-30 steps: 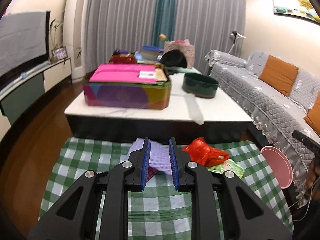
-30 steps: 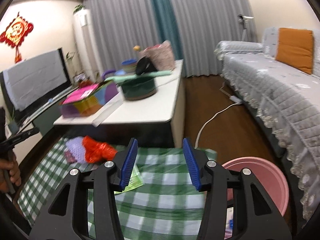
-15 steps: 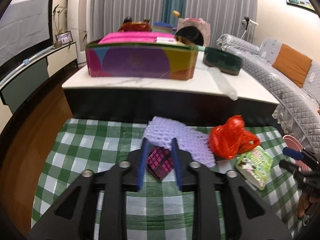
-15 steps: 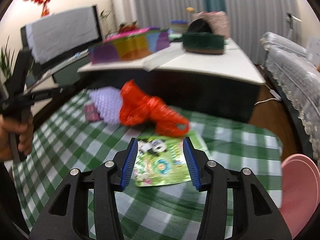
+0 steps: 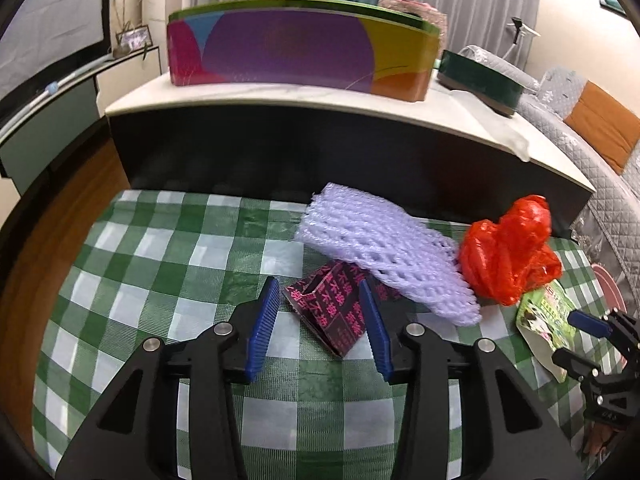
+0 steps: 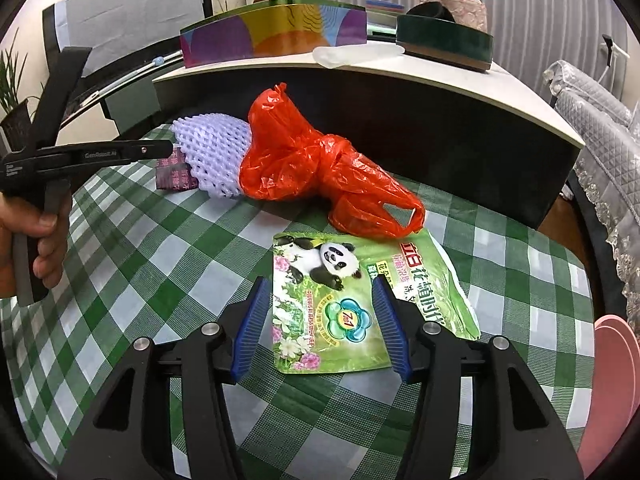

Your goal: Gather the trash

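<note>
Jaws of left gripper (image 5: 318, 306) are gaping wide, gripping nothing, straddling dark pink-printed carton (image 5: 334, 312) at 12 o'clock — right gripper (image 6: 320, 308), equally open, is bracketing green panda pouch (image 6: 340, 304) lying lengthwise between them.

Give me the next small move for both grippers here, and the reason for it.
Probably close both. The left gripper is open with its fingers either side of the dark pink-printed carton, and the right gripper is open astride the green panda pouch, both lying on the checked cloth. Neither piece looks pinched yet, so squeezing shut seems the step before lifting.
</note>
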A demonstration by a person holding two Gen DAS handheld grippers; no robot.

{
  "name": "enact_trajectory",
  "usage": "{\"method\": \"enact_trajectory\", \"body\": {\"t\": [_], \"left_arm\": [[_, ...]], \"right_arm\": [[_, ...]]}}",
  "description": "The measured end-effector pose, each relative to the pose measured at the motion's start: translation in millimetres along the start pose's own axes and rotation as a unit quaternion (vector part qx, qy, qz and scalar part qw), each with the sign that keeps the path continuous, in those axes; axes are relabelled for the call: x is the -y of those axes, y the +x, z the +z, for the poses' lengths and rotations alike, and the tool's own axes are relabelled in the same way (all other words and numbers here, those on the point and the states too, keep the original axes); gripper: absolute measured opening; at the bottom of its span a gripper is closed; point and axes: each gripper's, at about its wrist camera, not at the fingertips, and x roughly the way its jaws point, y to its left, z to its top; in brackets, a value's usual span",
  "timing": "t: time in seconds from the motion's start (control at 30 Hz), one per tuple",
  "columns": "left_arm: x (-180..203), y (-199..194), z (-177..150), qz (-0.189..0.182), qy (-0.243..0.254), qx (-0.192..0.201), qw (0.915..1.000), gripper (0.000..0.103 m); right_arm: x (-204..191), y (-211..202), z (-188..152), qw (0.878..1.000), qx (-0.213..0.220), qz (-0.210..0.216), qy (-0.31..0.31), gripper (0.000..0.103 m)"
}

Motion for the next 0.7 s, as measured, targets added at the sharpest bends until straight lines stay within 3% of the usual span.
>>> {"method": "enact_trajectory", "body": {"t": [0.13, 0.17, 0.23, 0.37, 0.7], "left_arm": [[-3, 7, -1, -0.001, -0.012, -0.007, 0.9999, 0.041], [-3, 7, -2, -0.003, -0.01, -0.009, 0.9999, 0.039], [0, 7, -4, -0.008, -0.003, -0.014, 0.9999, 0.018], [8, -6, -5, -0.013, 0.013, -0.009, 0.9998, 0.012], [17, -56, -12, -0.008, 0.035, 0.003, 0.9994, 0.009]], "right_arm": [[-1, 0, -1, 1.0, -0.003, -0.001, -0.005, 0.046], [-2, 0, -2, 1.0, -0.004, 0.0, -0.007, 0.039], [-4, 0, -3, 1.0, -0.006, 0.001, -0.013, 0.026], [-7, -7, -3, 1.0, -0.003, 0.001, -0.023, 0.001], [-1, -54, -4, 0.999, 0.038, -0.016, -0.008, 0.0]]}}
